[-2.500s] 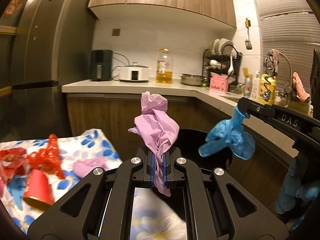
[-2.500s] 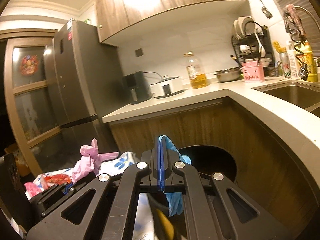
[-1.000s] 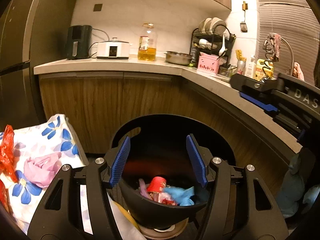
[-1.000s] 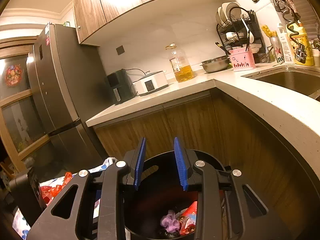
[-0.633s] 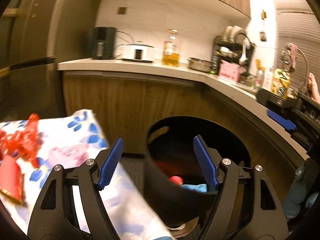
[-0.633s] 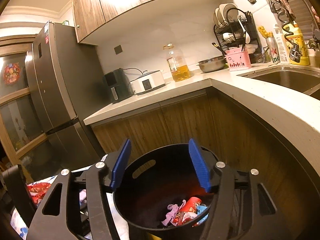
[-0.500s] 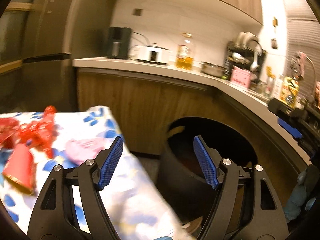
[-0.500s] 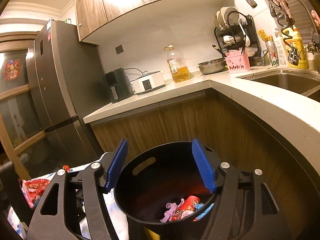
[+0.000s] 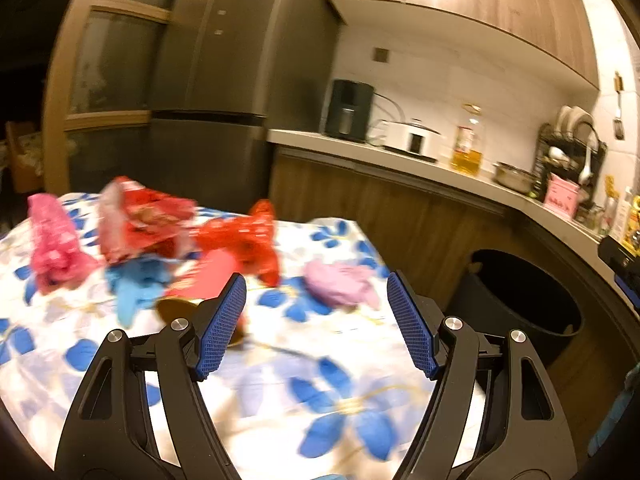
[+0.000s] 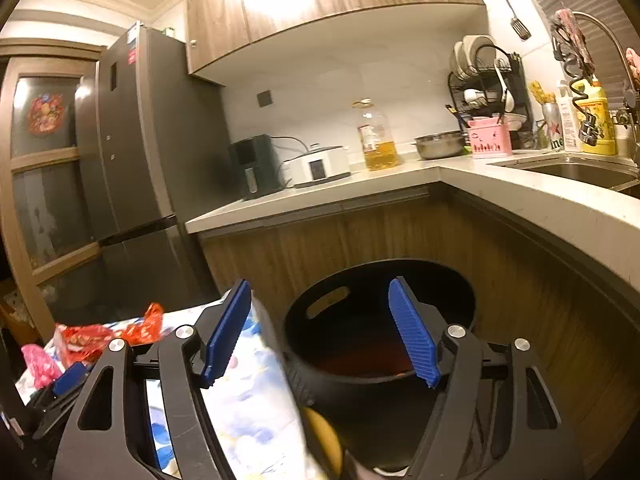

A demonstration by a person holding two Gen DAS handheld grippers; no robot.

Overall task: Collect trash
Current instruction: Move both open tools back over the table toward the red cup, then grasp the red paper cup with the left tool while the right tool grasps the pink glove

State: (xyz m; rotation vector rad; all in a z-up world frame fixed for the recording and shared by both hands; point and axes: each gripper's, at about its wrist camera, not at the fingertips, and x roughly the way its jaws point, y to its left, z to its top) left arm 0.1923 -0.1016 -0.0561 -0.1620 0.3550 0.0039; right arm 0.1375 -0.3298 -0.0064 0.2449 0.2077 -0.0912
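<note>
My left gripper (image 9: 316, 322) is open and empty above the flowered tablecloth (image 9: 280, 380). Trash lies on the cloth ahead: a pink glove (image 9: 340, 288), a red paper cup (image 9: 200, 284), red wrappers (image 9: 244, 240), a blue glove (image 9: 136, 280) and a pink bag (image 9: 52, 248). The black bin (image 9: 520, 304) stands to the right of the table. My right gripper (image 10: 320, 330) is open and empty in front of the bin (image 10: 380, 320), whose inside is dark. The red wrappers (image 10: 88, 338) show at the left.
A tall grey fridge (image 9: 216, 80) stands behind the table. A kitchen counter (image 10: 320, 196) with an air fryer, cooker, oil bottle and dish rack runs behind the bin. A sink (image 10: 580, 172) is at the right. The table edge (image 10: 264, 360) lies beside the bin.
Both grippers let go of their gloves into the bin. My left gripper has swung left from the bin to the table. My right gripper has opened wider and pulled back slightly.
</note>
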